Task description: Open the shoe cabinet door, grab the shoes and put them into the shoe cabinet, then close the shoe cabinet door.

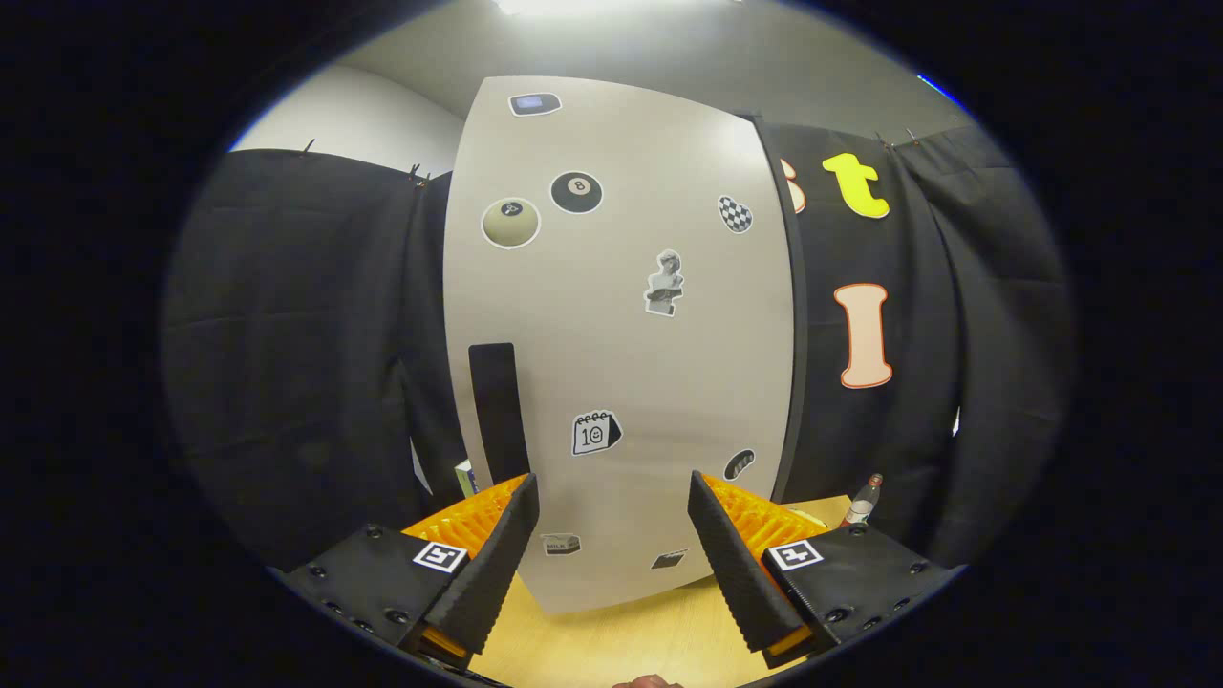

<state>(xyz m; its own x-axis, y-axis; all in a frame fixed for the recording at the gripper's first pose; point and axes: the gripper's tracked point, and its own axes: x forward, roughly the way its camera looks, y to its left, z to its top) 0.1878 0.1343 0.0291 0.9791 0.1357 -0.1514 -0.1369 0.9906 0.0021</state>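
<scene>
matt smooth cabinet door [621, 363], wood-grain tabletop [621, 645]

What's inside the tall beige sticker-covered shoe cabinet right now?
Cannot tell: the beige sticker-covered cabinet door is closed, hiding the interior. Its black vertical handle sits just beyond the open gripper, whose fingers hold nothing.

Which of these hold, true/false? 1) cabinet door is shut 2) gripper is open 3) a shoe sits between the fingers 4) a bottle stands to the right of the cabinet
1) The cabinet door is shut: true.
2) The gripper is open: true, its fingers are spread with nothing held.
3) A shoe sits between the fingers: false, between them are the door's lower part and the wooden floor.
4) A bottle stands right of the cabinet: true.
</scene>
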